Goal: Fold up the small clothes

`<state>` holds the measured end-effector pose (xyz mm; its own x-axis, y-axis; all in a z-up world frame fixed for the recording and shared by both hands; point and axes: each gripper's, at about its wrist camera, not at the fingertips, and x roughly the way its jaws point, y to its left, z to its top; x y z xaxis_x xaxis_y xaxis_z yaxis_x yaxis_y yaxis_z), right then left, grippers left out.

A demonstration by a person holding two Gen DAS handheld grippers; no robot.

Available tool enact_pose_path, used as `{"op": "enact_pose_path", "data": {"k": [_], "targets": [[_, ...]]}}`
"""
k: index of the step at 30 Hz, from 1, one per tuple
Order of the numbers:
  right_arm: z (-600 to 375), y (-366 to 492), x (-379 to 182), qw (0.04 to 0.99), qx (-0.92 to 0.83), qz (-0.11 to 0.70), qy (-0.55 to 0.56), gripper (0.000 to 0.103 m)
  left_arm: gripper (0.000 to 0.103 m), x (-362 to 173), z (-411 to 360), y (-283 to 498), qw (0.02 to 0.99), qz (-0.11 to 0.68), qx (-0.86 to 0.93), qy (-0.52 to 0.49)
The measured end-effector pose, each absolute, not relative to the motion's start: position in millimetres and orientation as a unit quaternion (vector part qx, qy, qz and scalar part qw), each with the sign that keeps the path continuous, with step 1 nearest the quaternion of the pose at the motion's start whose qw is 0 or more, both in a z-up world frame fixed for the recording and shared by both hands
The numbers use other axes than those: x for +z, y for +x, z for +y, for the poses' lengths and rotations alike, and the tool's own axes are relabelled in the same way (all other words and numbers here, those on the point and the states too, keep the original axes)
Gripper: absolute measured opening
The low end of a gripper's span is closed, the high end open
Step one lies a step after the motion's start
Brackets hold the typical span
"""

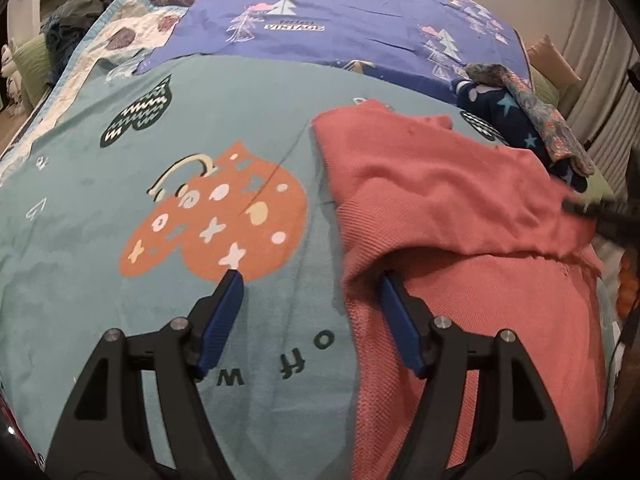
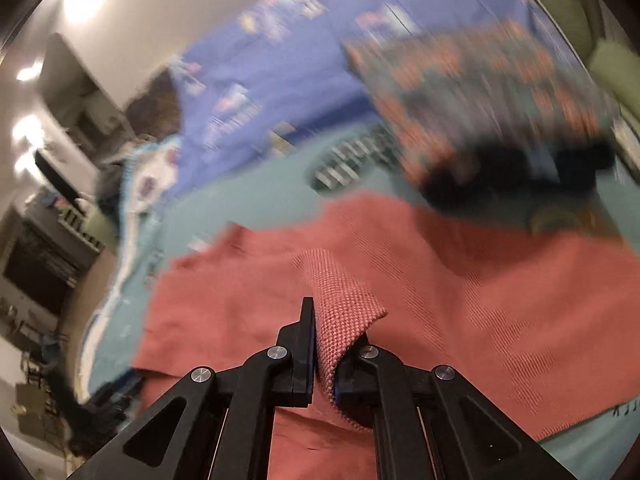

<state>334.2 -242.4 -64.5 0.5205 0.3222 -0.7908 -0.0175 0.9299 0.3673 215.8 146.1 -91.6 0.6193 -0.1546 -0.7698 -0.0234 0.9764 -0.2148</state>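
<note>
A salmon-red knit garment (image 1: 440, 200) lies on the teal blanket (image 1: 120, 160), its upper part folded over the lower. My left gripper (image 1: 310, 280) is open and straddles the garment's left edge. Its left finger (image 1: 230, 292) rests on the blanket, and its right finger (image 1: 394, 300) is tucked under the fold. The pads do not press the cloth. In the blurred right wrist view, my right gripper (image 2: 324, 320) is shut on a raised pinch of the red garment (image 2: 480, 300). A dark blurred shape at the right edge of the left wrist view looks like the right gripper (image 1: 600, 208).
A purple sheet with a tree print (image 1: 340, 20) covers the far part of the bed. A dark blue star-print garment (image 1: 512, 120) with a floral garment (image 1: 540, 112) on top lies just beyond the red one. Green cushions (image 1: 32, 64) and furniture border the bed.
</note>
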Motion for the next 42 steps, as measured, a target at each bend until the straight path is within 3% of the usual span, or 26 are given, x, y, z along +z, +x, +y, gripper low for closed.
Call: {"op": "enact_pose_path", "data": {"k": [8, 11, 13, 20, 21, 23, 24, 28, 31, 33, 39, 42], "targets": [[-273.3, 326.1, -70.1, 0.859, 0.074, 0.468, 0.191, 0.013, 0.07, -90.8, 162.4, 214.8, 0.899, 0.424, -0.003, -0.113], [-276.1, 316.1, -57.1, 0.868, 0.065, 0.456, 0.184, 0.028, 0.07, -87.2, 158.4, 210.4, 0.905, 0.415, 0.003, -0.097], [-279.5, 305.6, -54.7, 0.862, 0.081, 0.462, 0.192, 0.043, 0.07, -84.4, 156.8, 207.9, 0.907, 0.412, 0.002, -0.088], [-268.8, 301.7, -75.2, 0.828, 0.134, 0.497, 0.223, 0.054, 0.07, -71.1, 154.4, 207.9, 0.914, 0.39, -0.03, -0.11], [-263.6, 305.1, -79.1, 0.828, 0.126, 0.505, 0.209, 0.054, 0.07, -74.6, 149.6, 213.5, 0.912, 0.397, -0.029, -0.098], [-256.0, 311.2, -82.6, 0.836, 0.093, 0.511, 0.177, 0.009, 0.07, -86.5, 143.0, 223.0, 0.907, 0.414, -0.012, -0.075], [-257.8, 310.4, -81.3, 0.835, 0.087, 0.511, 0.184, 0.003, 0.071, -92.7, 142.8, 226.1, 0.9, 0.429, -0.001, -0.072], [-272.6, 291.7, -56.0, 0.862, 0.06, 0.472, 0.174, 0.005, 0.071, -91.6, 154.4, 221.3, 0.901, 0.426, 0.003, -0.087], [-283.7, 297.3, -75.9, 0.836, 0.017, 0.528, 0.145, 0.009, 0.07, -88.2, 154.7, 216.0, 0.902, 0.425, 0.019, -0.073], [-302.7, 288.1, -79.8, 0.828, 0.041, 0.515, 0.218, 0.01, 0.07, -80.6, 155.1, 209.9, 0.906, 0.416, 0.014, -0.081], [-309.8, 266.0, -53.8, 0.859, 0.035, 0.471, 0.198, 0.026, 0.07, -50.4, 137.4, 224.3, 0.917, 0.385, -0.043, -0.091], [-303.1, 266.2, -55.8, 0.855, 0.052, 0.478, 0.193, 0.03, 0.07, -65.4, 127.5, 265.3, 0.899, 0.422, -0.066, -0.097]]}}
